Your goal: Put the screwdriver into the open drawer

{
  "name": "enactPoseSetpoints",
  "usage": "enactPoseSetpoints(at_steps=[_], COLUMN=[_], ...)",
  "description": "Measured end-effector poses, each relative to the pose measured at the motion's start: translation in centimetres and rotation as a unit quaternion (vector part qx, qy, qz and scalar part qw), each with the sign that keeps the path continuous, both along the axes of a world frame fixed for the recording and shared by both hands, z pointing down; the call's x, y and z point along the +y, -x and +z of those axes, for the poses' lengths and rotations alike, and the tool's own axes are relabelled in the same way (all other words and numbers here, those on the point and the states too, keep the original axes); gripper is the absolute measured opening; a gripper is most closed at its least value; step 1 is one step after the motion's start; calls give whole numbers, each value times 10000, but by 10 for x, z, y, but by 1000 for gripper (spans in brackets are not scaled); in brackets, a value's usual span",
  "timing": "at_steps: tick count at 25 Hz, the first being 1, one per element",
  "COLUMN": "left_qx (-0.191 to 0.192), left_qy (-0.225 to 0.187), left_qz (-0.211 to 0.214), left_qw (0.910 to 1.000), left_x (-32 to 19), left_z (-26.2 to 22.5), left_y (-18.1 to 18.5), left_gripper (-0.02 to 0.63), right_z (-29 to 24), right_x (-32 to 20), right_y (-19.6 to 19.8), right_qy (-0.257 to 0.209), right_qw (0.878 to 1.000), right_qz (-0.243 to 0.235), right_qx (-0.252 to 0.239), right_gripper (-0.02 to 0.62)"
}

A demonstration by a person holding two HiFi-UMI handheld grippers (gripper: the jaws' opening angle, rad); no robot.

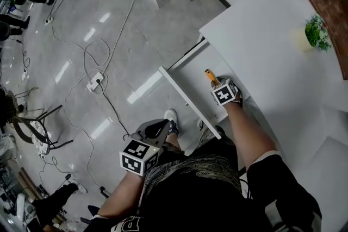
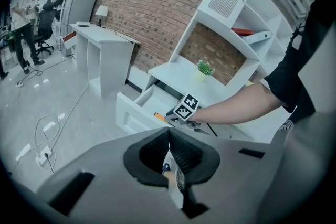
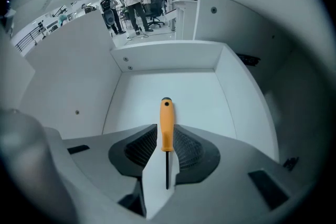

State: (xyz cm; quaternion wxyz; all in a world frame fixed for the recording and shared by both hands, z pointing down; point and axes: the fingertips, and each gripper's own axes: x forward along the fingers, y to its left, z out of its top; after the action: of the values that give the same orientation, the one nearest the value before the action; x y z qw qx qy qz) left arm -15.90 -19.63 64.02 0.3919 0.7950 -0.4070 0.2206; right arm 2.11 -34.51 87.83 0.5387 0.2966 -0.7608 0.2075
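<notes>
The screwdriver (image 3: 166, 123), orange-handled, is recorded inside the open drawer (image 3: 173, 55), over its white floor, handle toward the drawer's front panel. It is flanked by the jaws of the right gripper (image 3: 167, 136), which is pointed steeply down into the drawer. The jaws are noted as released, with the pads just beside the handle. The left gripper (image 2: 169, 136) is held well apart from the drawer, clenched on nothing. A small plant (image 1: 315, 32) is observed on the counter (image 1: 261, 35).
</notes>
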Motion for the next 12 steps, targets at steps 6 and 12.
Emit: enactPoseSetpoints(at_steps=[6,12], left_qx=[119,272], left_qy=[-302,-672], left_qz=[300,528], left_qw=[9990,9960], left_x=[-8,-20], left_z=[-22,-54], left_y=[-4,0], left_gripper=[18,18], right_z=[-32,-89], right_x=[15,33], right_y=[0,-1], right_qy=[-164,-466], right_qw=[9996,9939], right_qz=[205,846], right_qx=[-101,-541], right_gripper=[101,100])
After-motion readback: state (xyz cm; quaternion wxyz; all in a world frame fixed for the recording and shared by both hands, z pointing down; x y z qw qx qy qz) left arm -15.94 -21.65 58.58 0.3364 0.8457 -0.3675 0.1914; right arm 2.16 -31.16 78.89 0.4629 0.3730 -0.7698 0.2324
